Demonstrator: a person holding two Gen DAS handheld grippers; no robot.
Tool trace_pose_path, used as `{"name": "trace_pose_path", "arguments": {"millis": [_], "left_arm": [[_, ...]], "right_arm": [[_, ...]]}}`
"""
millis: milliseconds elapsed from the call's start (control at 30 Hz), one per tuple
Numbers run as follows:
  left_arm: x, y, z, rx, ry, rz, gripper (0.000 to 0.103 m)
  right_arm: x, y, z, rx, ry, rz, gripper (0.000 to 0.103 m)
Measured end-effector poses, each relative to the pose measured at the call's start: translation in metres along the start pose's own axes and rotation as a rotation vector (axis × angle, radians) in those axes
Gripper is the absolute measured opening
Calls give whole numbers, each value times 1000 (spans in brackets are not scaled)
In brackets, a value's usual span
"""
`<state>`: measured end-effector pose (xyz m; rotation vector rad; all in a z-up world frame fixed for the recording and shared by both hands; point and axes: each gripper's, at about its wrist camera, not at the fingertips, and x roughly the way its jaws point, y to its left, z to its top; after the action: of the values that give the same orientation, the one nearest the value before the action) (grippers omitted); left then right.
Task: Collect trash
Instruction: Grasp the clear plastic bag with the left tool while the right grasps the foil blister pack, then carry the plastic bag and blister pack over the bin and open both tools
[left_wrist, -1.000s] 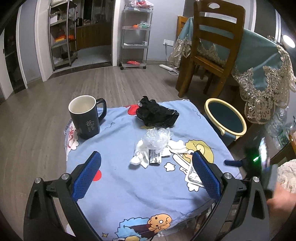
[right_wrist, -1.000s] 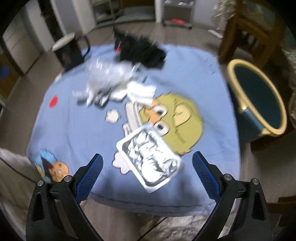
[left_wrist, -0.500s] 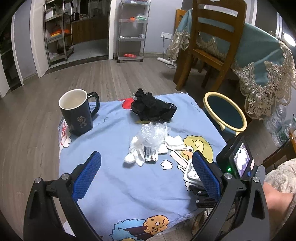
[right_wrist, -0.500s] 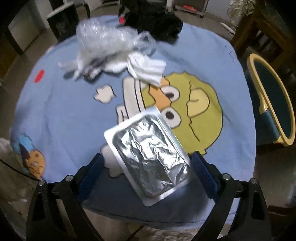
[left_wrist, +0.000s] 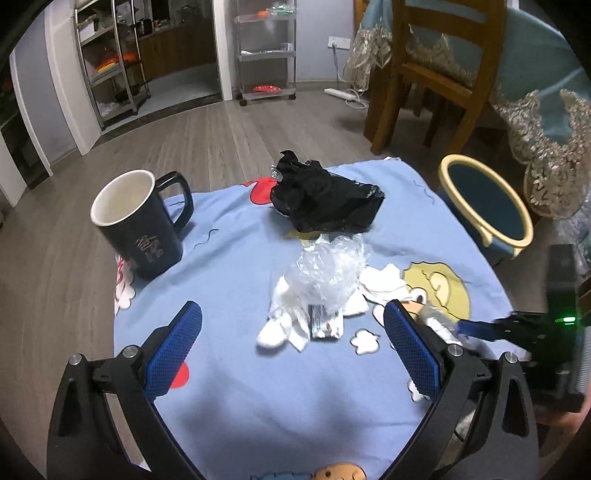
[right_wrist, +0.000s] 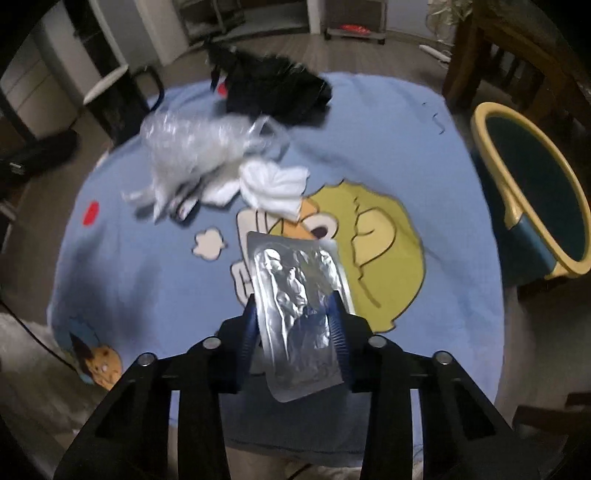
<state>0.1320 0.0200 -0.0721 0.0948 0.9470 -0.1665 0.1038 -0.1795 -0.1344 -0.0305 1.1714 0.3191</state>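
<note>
Trash on the blue cloth (left_wrist: 229, 266): in the left view, tissues and clear plastic (left_wrist: 325, 280) lie straight ahead of the wide-open left gripper (left_wrist: 291, 347); in the right view, the right gripper (right_wrist: 295, 317) pinches the foil packet (right_wrist: 295, 295), long axis pointing away, bin (right_wrist: 532, 184) off to its right

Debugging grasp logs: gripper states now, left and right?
Left gripper: open, holding nothing.
Right gripper: shut on the foil packet.
</note>
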Motion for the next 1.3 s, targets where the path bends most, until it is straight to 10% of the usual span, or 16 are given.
{"name": "trace_pose_path", "arguments": {"millis": [133, 433, 733, 1300], "left_arm": [[21, -5, 8, 12, 24, 4, 97], [60, -17, 18, 3, 76, -26, 93], [77, -19, 13, -8, 133, -89, 27], [22, -59, 35, 121, -23, -141, 22]], "right_arm": [[-21, -16, 6, 66, -83, -23, 16], [-11, -49, 18, 185, -88, -26, 17], [-6, -47, 20, 217, -83, 7, 13], [-52, -64, 47, 302, -200, 23, 13]]}}
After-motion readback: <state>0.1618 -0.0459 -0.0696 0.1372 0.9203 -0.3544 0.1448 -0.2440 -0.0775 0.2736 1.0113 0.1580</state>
